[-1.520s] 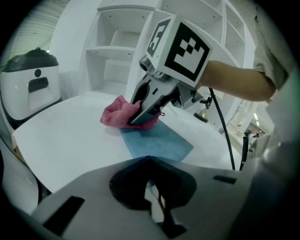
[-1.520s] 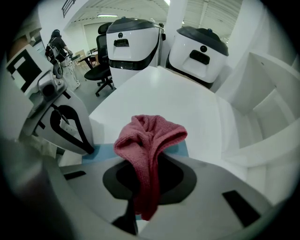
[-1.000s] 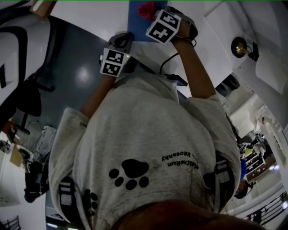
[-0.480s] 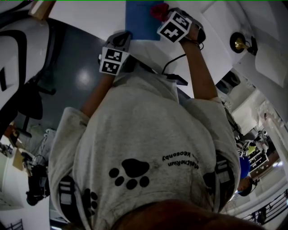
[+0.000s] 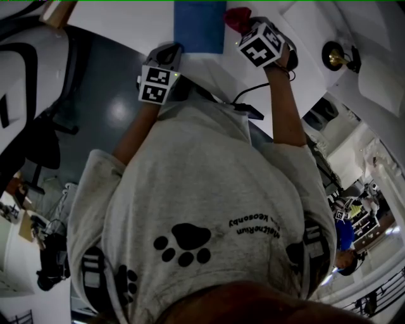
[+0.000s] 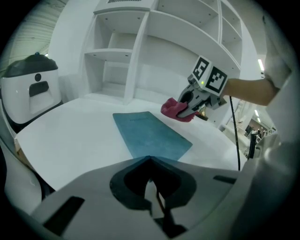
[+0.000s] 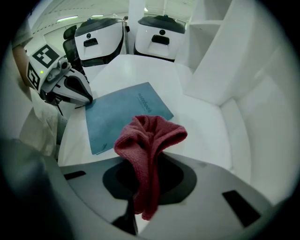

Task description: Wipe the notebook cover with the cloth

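A blue notebook (image 5: 199, 25) (image 6: 150, 136) (image 7: 124, 112) lies flat on the white table (image 6: 70, 131). My left gripper (image 5: 171, 56) (image 7: 88, 98) is shut, its tips down at the notebook's near corner; I cannot see whether they pinch the cover. My right gripper (image 5: 245, 22) (image 6: 186, 110) is shut on a red cloth (image 7: 150, 140) (image 5: 236, 15) (image 6: 176, 108). The bunched cloth hangs just above the table, beside the notebook's right edge and apart from the cover.
White shelving (image 6: 140, 47) rises behind the table. White machines (image 7: 101, 37) (image 6: 30, 89) stand past its left side. A small brass bell (image 5: 338, 63) sits on the table to the right. A black cable (image 5: 247, 92) trails from my right gripper.
My right gripper has carried the cloth to the right, from over the notebook to beside its right edge. The left gripper and the notebook have stayed put.
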A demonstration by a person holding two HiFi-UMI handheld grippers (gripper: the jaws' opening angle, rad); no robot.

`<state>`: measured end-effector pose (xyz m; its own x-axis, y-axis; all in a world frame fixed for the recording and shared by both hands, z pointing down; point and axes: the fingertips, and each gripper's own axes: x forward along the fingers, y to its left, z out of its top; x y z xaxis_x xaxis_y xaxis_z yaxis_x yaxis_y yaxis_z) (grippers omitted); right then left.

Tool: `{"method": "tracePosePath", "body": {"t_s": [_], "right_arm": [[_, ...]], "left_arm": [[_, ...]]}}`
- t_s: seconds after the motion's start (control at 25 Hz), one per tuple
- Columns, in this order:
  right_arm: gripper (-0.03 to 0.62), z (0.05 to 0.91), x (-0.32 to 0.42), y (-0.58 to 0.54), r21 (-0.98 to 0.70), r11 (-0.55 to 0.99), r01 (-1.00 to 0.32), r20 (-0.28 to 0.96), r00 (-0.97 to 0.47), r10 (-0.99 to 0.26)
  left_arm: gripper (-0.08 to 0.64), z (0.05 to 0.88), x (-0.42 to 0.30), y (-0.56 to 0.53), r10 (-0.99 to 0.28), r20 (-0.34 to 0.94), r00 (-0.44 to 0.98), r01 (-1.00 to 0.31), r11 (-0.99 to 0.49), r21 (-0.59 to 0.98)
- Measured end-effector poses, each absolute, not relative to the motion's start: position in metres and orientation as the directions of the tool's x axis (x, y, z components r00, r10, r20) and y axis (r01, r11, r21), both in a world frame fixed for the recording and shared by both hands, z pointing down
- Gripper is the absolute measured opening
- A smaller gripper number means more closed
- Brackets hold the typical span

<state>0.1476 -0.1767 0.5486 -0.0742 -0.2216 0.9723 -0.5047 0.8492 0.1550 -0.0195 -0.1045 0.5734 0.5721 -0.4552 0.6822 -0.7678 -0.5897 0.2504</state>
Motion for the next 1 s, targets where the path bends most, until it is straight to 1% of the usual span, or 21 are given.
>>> {"method": "tracePosePath", "body": {"t_s": [0.28,0.6,0.84,1.0], "right_arm": [[0.069,0.525,0.082,-0.171,0.155,0.901,-0.404,0.946,-0.201,-0.253],[0.069,0.520,0.002,-0.162,0.119,0.948,-0.296,0.928,-0.307,-0.212],[0.069,0.533,-0.034,-0.151,0.086,0.969,-0.230,0.930,-0.330,-0.161],[0.069,0.548,-0.044,-0.148,0.063,0.977,-0.205,0.941,-0.313,-0.126]], "left_arm": [[0.012,0.574,-0.022,-0.096,-0.458,0.689,0.562,-0.775,-0.582,0.245],[0.012,0.572,-0.026,-0.094,-0.468,0.686,0.557,-0.781,-0.575,0.242],[0.012,0.573,-0.026,-0.094,-0.470,0.683,0.559,-0.781,-0.576,0.243],[0.012,0.572,-0.026,-0.095,-0.468,0.681,0.563,-0.778,-0.579,0.245]]}}
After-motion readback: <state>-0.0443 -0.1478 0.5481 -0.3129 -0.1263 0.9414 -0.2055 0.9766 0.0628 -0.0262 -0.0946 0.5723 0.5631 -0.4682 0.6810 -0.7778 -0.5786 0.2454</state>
